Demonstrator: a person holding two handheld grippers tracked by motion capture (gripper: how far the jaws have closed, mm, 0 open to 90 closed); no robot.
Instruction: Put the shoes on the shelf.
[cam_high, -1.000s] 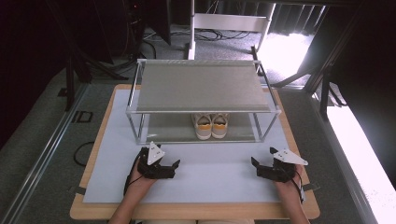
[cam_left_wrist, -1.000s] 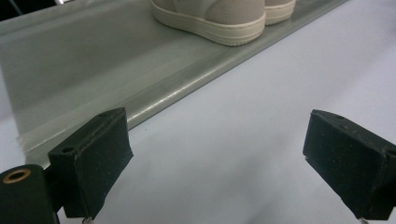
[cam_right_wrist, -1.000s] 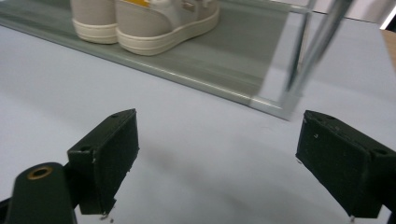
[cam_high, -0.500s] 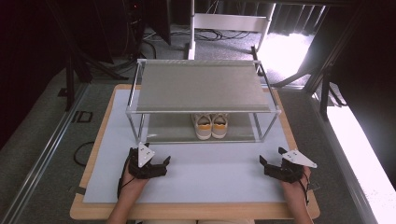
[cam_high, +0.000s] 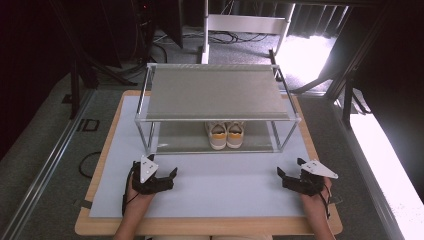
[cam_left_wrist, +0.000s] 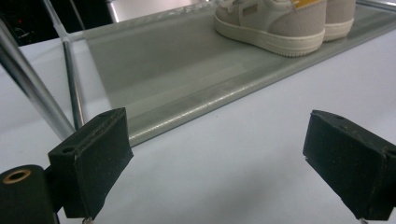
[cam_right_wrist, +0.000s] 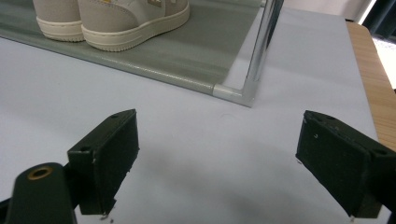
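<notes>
left gripper (cam_high: 165, 176) agape | right gripper (cam_high: 289, 171) agape | shoes (cam_high: 226, 135) (lower shelf)

1. The pair of shoes (cam_high: 226, 135) sits under the rack's top shelf (cam_high: 215, 95), which hides their toes in the high view.
2. In the left gripper view, the shoes (cam_left_wrist: 275, 23) are cut off by the top edge.
3. In the right gripper view, the top edge likewise crops the shoes (cam_right_wrist: 116, 21) and the rack's post (cam_right_wrist: 261, 46).

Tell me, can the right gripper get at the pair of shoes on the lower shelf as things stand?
Probably yes: the right gripper is open, the mat before it lies bare, and the shoes face the rack's open front.
</notes>
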